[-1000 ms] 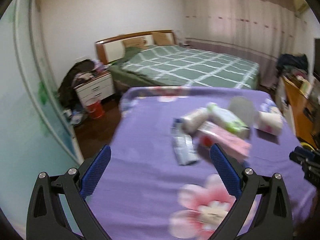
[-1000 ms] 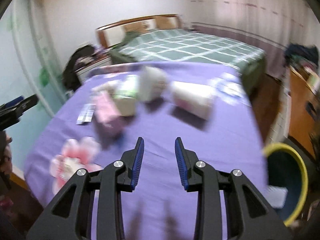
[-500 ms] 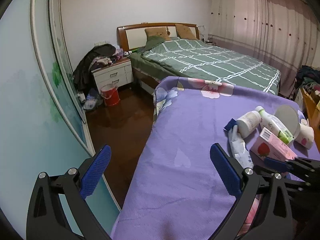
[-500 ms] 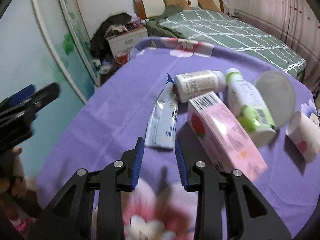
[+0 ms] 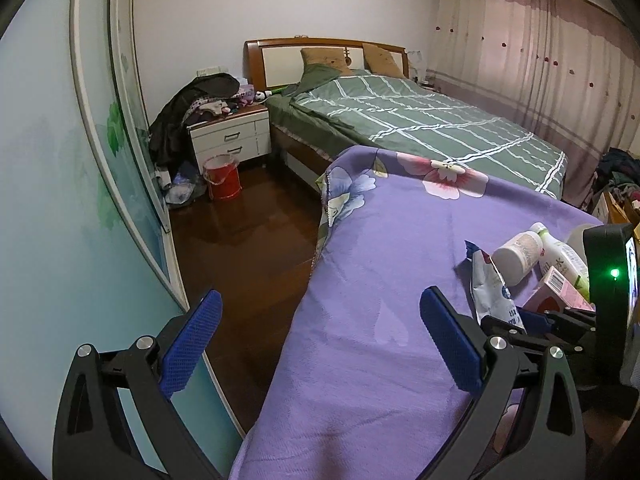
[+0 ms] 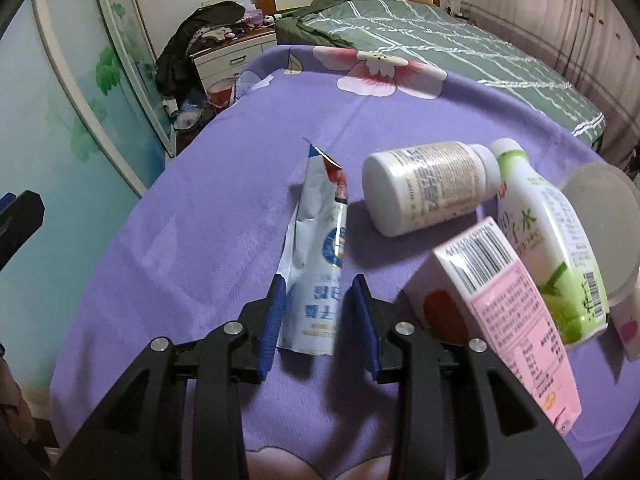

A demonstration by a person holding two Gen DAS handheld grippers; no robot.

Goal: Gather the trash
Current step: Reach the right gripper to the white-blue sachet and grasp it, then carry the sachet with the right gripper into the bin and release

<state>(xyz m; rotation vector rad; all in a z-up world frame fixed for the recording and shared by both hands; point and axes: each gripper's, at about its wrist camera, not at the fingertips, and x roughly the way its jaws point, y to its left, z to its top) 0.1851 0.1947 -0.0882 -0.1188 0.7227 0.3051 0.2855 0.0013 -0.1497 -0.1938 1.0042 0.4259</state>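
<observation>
On a purple floral blanket [image 6: 200,220], the left gripper [image 5: 320,340] hangs with jaws spread wide and empty, over the blanket's left edge. To its right, the right gripper [image 6: 318,320] is closing, its blue pads either side of a torn white pouch's [image 6: 320,264] near end. Right of the pouch lie a white bottle [image 6: 428,188], a pink carton [image 6: 508,316] and a green-labelled bottle [image 6: 548,240].
</observation>
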